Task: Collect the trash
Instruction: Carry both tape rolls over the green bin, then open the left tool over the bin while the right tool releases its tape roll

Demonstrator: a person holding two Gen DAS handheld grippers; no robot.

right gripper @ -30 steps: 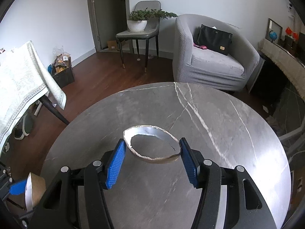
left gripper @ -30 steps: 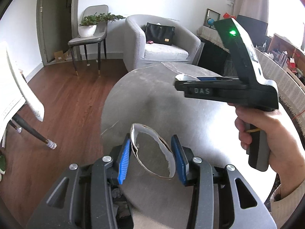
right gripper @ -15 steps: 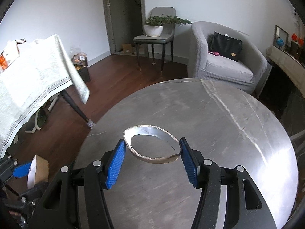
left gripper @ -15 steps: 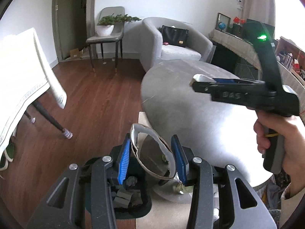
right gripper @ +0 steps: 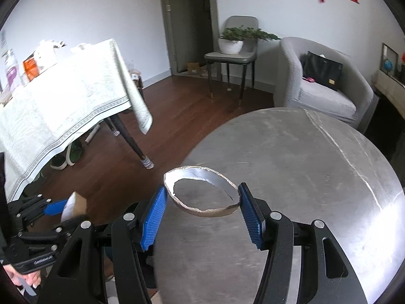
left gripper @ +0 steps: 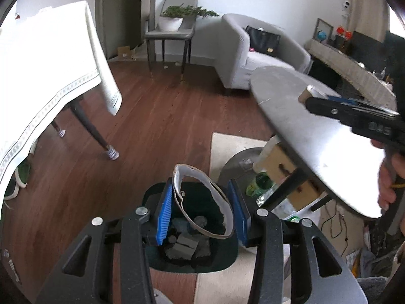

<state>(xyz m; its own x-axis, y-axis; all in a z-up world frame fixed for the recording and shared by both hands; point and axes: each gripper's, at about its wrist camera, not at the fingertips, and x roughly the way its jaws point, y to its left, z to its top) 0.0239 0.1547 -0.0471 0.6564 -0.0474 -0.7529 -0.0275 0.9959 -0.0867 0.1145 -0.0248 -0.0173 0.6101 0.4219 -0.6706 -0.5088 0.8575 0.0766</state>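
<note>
A dark green bin (left gripper: 217, 263) holds grey scraps at six o'clock; blue pads (left gripper: 164, 212) flank a brown-and-white torn cardboard ring (left gripper: 202, 202). A white, grey-bordered patterned tablecloth (right gripper: 65, 101) at nine o'clock, reddish-brown wood floor (left gripper: 157, 126), grey veined marble table (right gripper: 303, 167).

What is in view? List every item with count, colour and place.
torn cardboard rings: two, brown outside, white inside, one in each claw
dark green trash bin: one, on the floor under the left claw, holding grey scraps
round grey marble table: one, under the right claw
white patterned tablecloth: one, on the table at left
grey armchair: one, by the far wall, black handbag on it
grey chair: one, near the door, white potted plant on it
left claw: black, blue pads, closed on a ring
right claw: same, closed on a ring
</note>
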